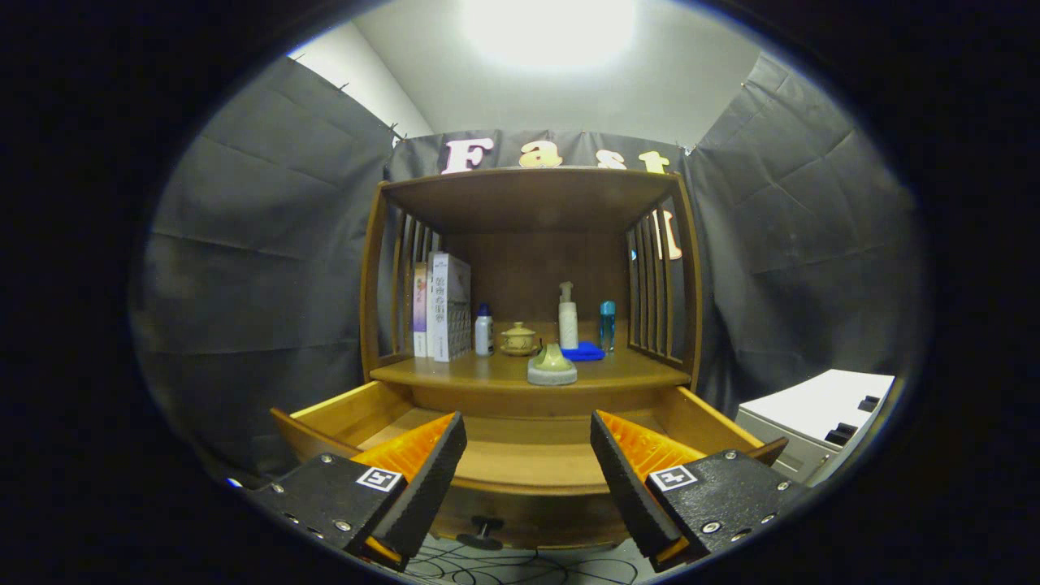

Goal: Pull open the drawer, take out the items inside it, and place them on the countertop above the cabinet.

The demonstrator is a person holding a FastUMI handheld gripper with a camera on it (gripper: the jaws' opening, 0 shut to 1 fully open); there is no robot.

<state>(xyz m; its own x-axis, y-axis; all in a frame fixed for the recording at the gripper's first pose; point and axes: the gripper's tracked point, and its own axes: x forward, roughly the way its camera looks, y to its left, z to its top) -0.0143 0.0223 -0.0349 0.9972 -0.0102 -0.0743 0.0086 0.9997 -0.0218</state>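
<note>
1. Dark cloth walls close in a wooden cabinet (528,268) with slatted sides, and a white appliance (821,410) sits to its right.
2. Your drawer (520,455) is already pulled out toward you, just beyond the fingers; what you can see of its floor looks bare, though the near part is hidden behind the fingers.
3. Your hand-held gripper (528,479) hangs in front of the drawer with its fingers spread wide and nothing between them.
4. On the countertop (626,372) above the drawer, a pale green and white item (552,365) stands near the front edge, likely one you took out.
5. Farther back you have a blue cloth (583,352), a small lidded cup (518,339), a white pump bottle (567,317), a blue bottle (607,325) and a white bottle (483,330); books (443,307) stand at the left.
6. Judging by this, the pull is done and the emptying looks finished or nearly so; check the hidden front of the drawer.
</note>
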